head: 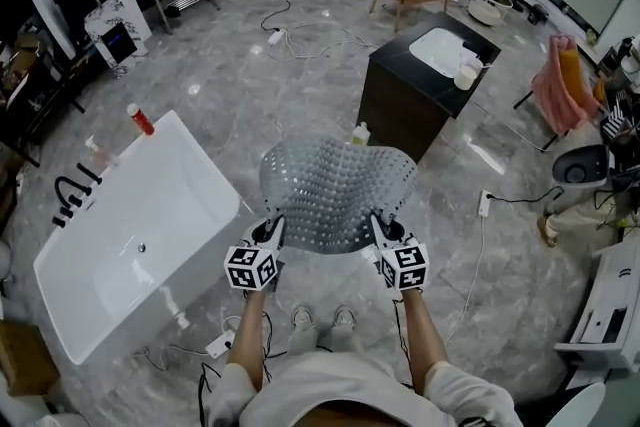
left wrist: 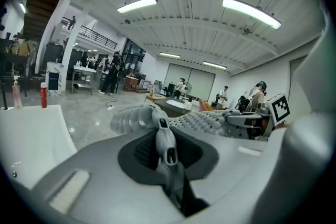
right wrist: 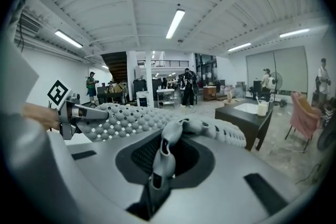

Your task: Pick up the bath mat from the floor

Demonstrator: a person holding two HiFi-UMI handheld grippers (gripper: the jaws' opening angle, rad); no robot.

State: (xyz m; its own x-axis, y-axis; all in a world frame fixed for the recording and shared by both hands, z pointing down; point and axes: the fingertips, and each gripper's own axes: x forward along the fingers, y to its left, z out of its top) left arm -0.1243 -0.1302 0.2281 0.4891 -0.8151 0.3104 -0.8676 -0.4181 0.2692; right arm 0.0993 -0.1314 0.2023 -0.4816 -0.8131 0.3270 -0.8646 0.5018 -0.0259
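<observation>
The grey bath mat (head: 335,190), studded with round bumps and holes, hangs spread in the air in front of the person, well above the floor. My left gripper (head: 270,233) is shut on the mat's near left corner and my right gripper (head: 383,230) is shut on its near right corner. In the left gripper view the mat's pinched edge (left wrist: 164,140) stands folded between the jaws, and the sheet (left wrist: 205,121) runs right to the other gripper. The right gripper view shows the same fold (right wrist: 167,152) clamped, the mat (right wrist: 126,119) stretching left.
A white bathtub (head: 70,275) stands at the left with a red bottle (head: 141,119) on its rim. A dark vanity with a white basin (head: 444,50) stands behind the mat. Cables and a power strip (head: 484,204) lie on the marble floor. People stand in the distance.
</observation>
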